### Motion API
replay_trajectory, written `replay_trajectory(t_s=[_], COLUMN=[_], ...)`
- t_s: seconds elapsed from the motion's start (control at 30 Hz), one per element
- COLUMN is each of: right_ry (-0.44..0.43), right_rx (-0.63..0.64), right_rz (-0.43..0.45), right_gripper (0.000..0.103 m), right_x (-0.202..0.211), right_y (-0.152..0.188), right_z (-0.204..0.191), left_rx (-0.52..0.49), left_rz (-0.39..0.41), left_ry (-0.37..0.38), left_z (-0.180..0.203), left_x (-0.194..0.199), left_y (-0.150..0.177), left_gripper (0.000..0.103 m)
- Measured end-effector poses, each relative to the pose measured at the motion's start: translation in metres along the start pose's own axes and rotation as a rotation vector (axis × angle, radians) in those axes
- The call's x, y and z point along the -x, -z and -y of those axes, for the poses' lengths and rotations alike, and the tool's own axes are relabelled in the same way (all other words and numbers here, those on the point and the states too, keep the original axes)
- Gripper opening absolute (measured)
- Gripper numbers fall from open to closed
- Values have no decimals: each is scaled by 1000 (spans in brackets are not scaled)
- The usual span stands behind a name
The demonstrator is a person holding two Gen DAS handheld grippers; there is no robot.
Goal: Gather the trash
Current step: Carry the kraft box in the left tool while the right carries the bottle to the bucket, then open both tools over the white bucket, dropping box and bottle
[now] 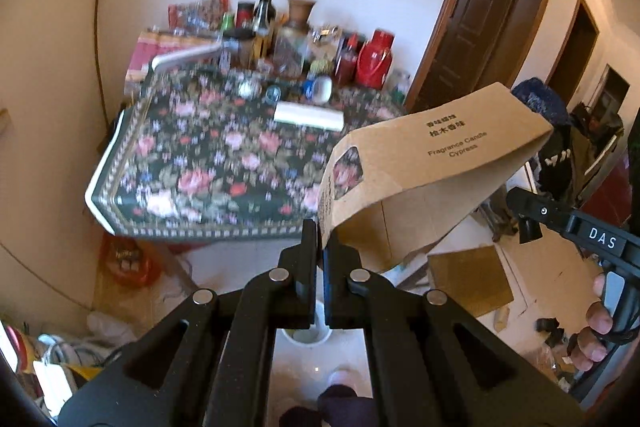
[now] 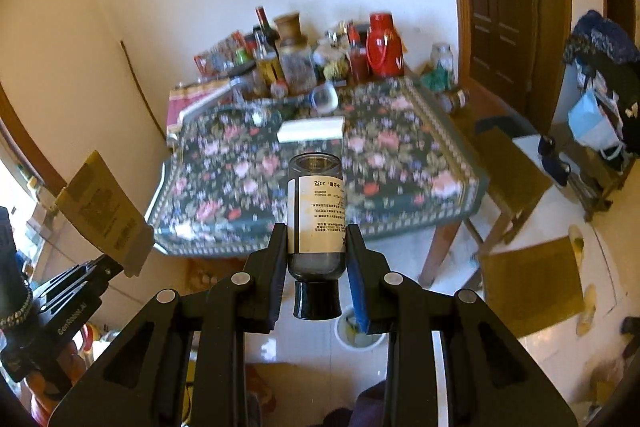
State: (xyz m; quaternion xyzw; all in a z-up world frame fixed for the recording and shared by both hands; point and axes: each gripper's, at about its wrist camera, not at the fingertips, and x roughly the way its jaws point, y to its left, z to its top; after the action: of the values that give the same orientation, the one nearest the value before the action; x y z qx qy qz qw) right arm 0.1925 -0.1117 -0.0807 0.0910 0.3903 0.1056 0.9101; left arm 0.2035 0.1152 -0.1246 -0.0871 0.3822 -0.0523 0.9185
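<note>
Seen from the left wrist, the left tool [image 1: 321, 239] was pinched tight on the lower edge of a flattened brown cardboard sleeve [image 1: 436, 163] printed "Fragrance Candle Cypress", which rose from the fingers toward two o'clock. Behind it, at about eleven o'clock, stood the counter [image 1: 192, 163] under a dark floral cloth, with a white box [image 1: 309, 116] lying on it and a red flask [image 1: 376, 59] among the blurred bottles along its far edge. Below the fingers, at six o'clock, a white bin [image 1: 306, 337] sat on the pale floor. At three o'clock a hand [image 1: 600, 323] gripped the other black tool's handle.

In the right wrist's view, the right tool [image 2: 316, 247] stood narrowly apart, clamped on a small dark glass bottle [image 2: 316, 215] with a pale label, its black cap toward the camera and its base pointing at twelve o'clock. The counter lay beyond it, and the sleeve showed at nine o'clock.
</note>
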Motion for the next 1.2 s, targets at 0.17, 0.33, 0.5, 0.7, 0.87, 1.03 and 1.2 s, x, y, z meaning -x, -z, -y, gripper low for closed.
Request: replay_trajectory(t_s=[0.17,0.33,0.5,0.7,0.87,1.03,1.2], right_ry=[-4,-5,-4,-8,-20,-35,-111], right_rx=[-6,15,45,92,93,100,84], right_rz=[-97,-185,-264,-357,-444,-504,-553], right_gripper=[26,26,26,26,26,26,34], right_x=[-31,-81,-142,-220,-278,-321,-354], right_y=[14,23,42,78,122,160,189], right_z=[12,29,47,65,81,87,95], left_rx=[47,71,91,157,199,209,222], left_rz=[-60,-137,-211,-321,-423,-484,-529], left_ry=[-40,-88,-123,-113,-121,-147,-168], left_z=[-9,-14,-18,-27,-42,-54,-62], left_x=[-35,-89,-153,-231,-289,-331,-366], left_y=[15,33,61,116,172,215,244], left_gripper=[1,1,1,1,1,1,1])
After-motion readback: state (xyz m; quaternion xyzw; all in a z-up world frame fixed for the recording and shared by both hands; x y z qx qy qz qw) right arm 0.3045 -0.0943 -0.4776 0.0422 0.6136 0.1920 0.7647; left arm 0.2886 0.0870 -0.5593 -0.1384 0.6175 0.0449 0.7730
